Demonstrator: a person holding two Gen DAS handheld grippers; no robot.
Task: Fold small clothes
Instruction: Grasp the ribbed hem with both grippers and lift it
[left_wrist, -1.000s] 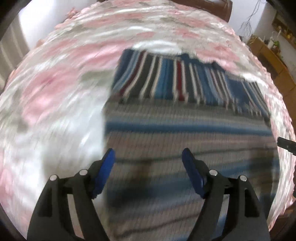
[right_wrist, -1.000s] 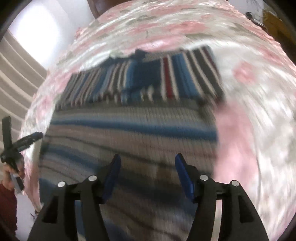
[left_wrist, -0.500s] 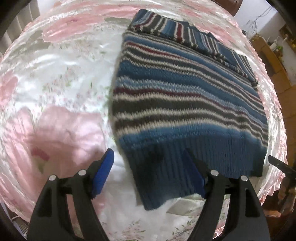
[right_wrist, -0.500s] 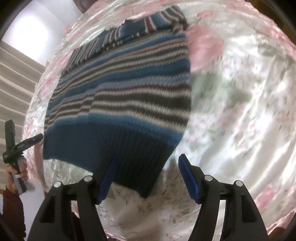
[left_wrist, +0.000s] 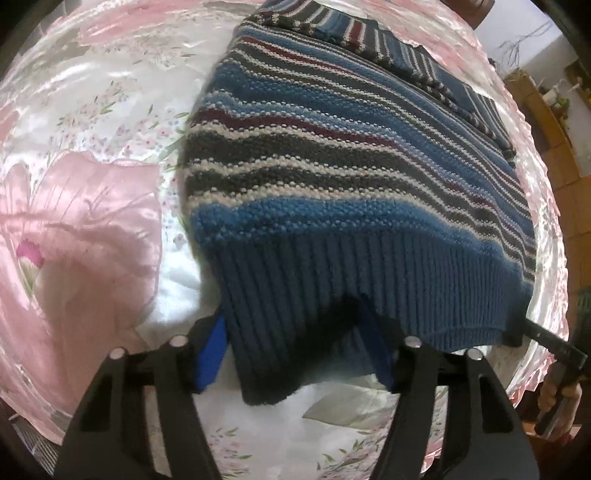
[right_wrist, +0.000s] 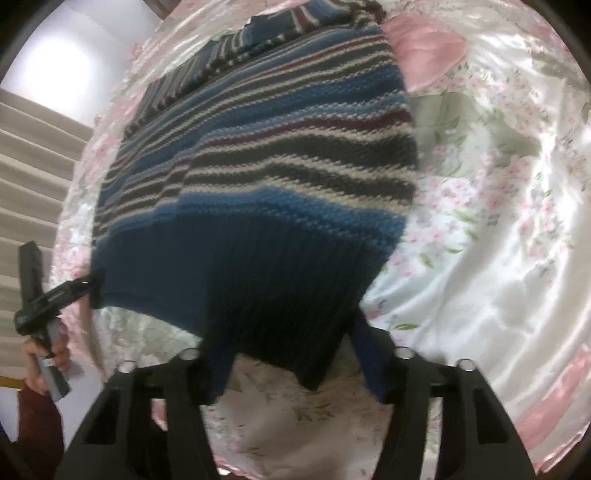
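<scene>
the blue striped knit sweater (left_wrist: 343, 192) lies on the floral satin bedspread (left_wrist: 92, 206), soft, thick, floppy. left gripper (left_wrist: 295, 354) and right gripper (right_wrist: 291, 369) straddle hem corners, jaws apart; best gripped at the ribbed hem (left_wrist: 369, 288).

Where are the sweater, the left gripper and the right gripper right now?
sweater (left_wrist: 351, 177): left wrist view, on the striped middle of the body.
left gripper (left_wrist: 295, 354): left wrist view, midway between its blue fingertips, at the ribbed hem.
right gripper (right_wrist: 291, 369): right wrist view, midway between its fingertips, at the hem corner.
</scene>
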